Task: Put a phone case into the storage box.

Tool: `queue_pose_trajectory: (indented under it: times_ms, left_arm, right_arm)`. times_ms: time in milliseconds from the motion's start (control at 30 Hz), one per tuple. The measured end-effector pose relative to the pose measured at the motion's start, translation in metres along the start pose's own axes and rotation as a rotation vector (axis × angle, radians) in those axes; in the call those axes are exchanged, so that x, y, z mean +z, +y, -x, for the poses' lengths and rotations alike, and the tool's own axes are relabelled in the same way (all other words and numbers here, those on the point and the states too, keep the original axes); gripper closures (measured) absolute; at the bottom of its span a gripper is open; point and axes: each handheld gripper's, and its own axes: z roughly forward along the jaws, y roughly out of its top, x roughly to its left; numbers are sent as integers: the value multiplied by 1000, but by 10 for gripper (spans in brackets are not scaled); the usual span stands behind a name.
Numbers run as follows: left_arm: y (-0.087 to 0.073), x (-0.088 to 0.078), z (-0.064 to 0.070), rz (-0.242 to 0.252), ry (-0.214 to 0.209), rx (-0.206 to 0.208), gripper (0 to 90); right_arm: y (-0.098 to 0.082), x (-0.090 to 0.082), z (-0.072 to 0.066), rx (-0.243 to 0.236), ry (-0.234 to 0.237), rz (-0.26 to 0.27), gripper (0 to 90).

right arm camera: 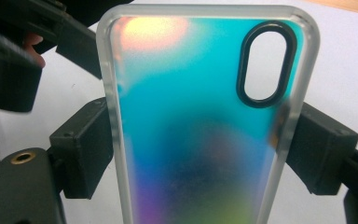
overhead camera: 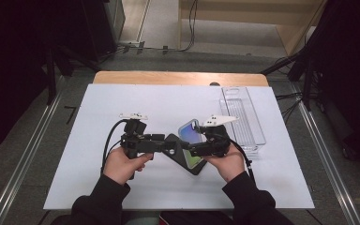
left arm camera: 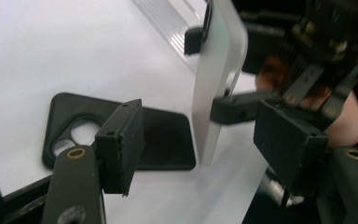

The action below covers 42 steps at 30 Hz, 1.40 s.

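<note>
Right gripper view: iridescent phone case bore no legible writing.
We found the right gripper pinching its edges; left gripper stood spread above the black case.

A white sheet covers the wooden table, whose bare edge shows along the top of the frame. A black phone case lies flat at centre; a clear plastic tray, seemingly empty, sits upper right.

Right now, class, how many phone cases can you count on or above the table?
2: an iridescent case clamped upright in the right gripper, and a black case lying flat on the white table.
</note>
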Motion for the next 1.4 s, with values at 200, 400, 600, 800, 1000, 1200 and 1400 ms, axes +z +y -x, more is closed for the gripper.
queue_pose_trajectory:
  times_ms: [200,400,600,800,1000,1200,1400]
  left_arm:
    - [-8,-1,-5,-55,26,99,325]
    - [-16,-4,-14,-69,38,148,323]
    - [-29,-7,-22,-105,48,196,323]
    - [-42,-10,-29,-113,49,225,295]
    - [-53,-10,-38,-139,47,231,295]
    - [-62,-13,-43,-157,59,220,295]
    - [-71,-21,-47,-164,75,209,295]
  right_arm:
    - [0,-1,3,12,25,-7,155]
    - [0,-1,4,7,28,-14,156]
    - [1,-4,5,16,36,-20,156]
    - [2,-6,7,17,42,-26,156]
    - [2,-7,9,20,41,-38,156]
    - [3,-9,11,18,37,-47,156]
    - [6,-15,17,31,24,-39,156]
